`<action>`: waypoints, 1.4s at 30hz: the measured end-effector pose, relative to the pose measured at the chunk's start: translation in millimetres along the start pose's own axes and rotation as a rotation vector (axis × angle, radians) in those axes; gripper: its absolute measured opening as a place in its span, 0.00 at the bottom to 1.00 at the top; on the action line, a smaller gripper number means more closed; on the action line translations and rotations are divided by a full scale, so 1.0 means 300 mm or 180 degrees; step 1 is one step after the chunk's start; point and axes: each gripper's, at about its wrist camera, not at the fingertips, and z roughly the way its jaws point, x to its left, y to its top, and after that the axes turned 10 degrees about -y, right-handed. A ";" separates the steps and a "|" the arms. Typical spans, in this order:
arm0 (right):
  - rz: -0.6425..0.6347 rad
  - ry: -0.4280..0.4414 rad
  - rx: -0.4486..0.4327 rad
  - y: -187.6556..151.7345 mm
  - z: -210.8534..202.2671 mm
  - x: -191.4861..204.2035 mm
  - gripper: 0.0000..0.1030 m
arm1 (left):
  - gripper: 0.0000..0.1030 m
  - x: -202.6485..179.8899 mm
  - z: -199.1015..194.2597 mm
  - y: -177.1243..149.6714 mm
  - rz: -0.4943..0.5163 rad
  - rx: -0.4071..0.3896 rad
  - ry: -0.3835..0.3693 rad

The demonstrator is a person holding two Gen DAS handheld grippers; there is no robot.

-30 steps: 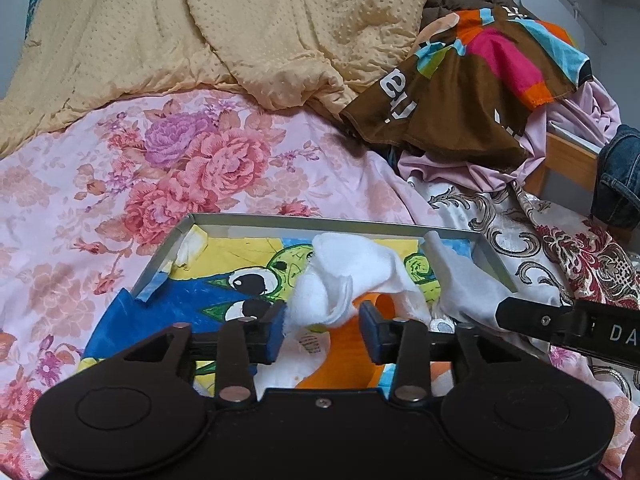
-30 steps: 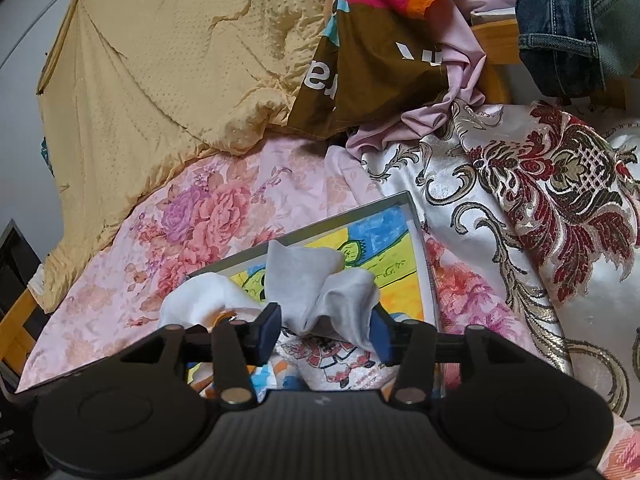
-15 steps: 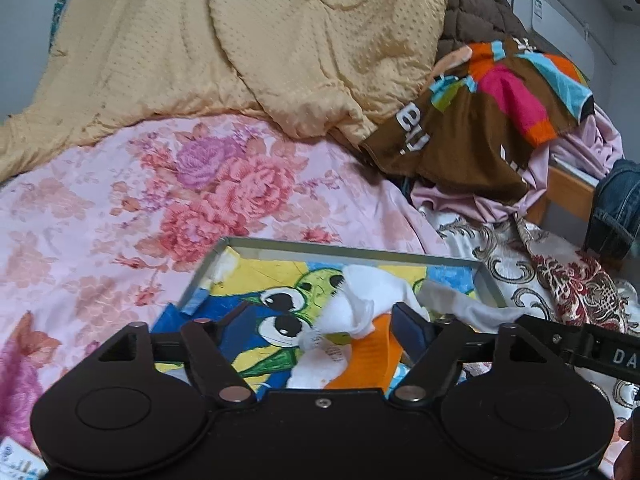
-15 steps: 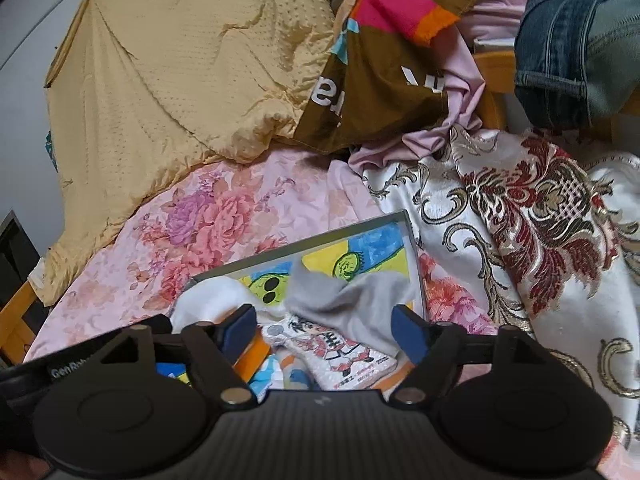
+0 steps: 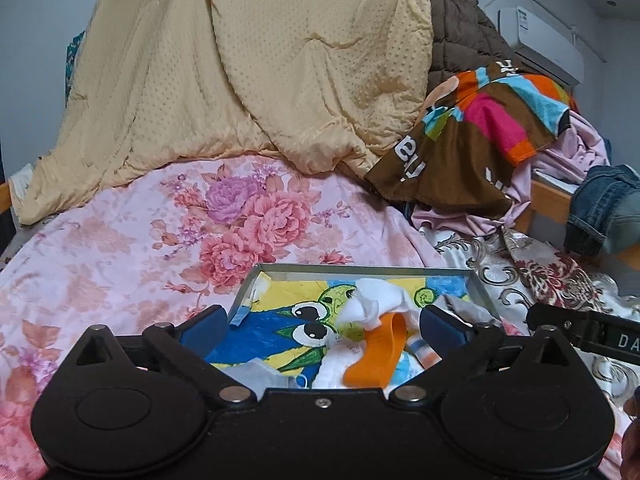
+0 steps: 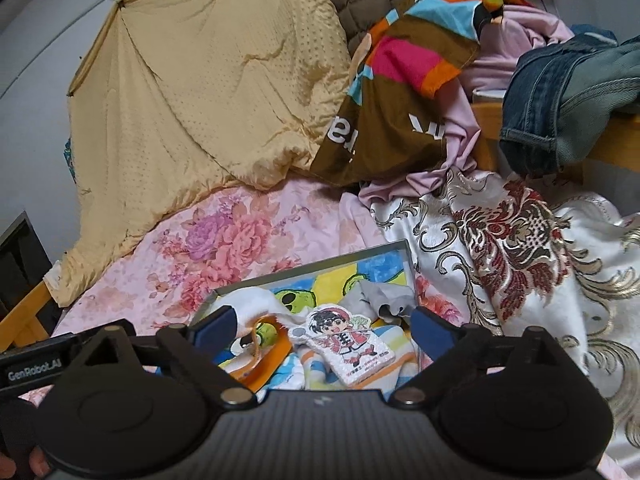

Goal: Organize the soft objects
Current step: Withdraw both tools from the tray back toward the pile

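A metal tray (image 5: pixel 360 267) with a cartoon picture lies on the floral bed sheet. In it rest a crumpled white cloth (image 5: pixel 380 298), an orange piece (image 5: pixel 380 356) and a grey cloth (image 5: pixel 468 308). My left gripper (image 5: pixel 324 324) hovers just short of the tray, its jaws opening wide, with nothing pressed between its pads. In the right wrist view the tray (image 6: pixel 312 268) holds the white cloth (image 6: pixel 256 300), the grey cloth (image 6: pixel 384 296) and a flat cartoon-figure patch (image 6: pixel 344 340). My right gripper (image 6: pixel 324 326) hangs above them, jaws opening, touching nothing.
A yellow quilt (image 5: pixel 260 80) is heaped at the back. A brown multicoloured garment (image 5: pixel 472 140), pink fabric (image 5: pixel 568 152) and jeans (image 5: pixel 600 208) pile on the right over a wooden rail. A white brocade cloth (image 6: pixel 520 248) covers the bed right of the tray.
Both grippers let go: the left released the white cloth, the right the grey one. Their jaws spread wide and both drew back and up. The cloths now lie in the tray.
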 end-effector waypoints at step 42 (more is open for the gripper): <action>-0.0919 -0.0092 0.0192 -0.399 -0.482 0.142 1.00 | 0.99 0.175 -0.459 -0.408 -0.0362 0.0539 -0.0018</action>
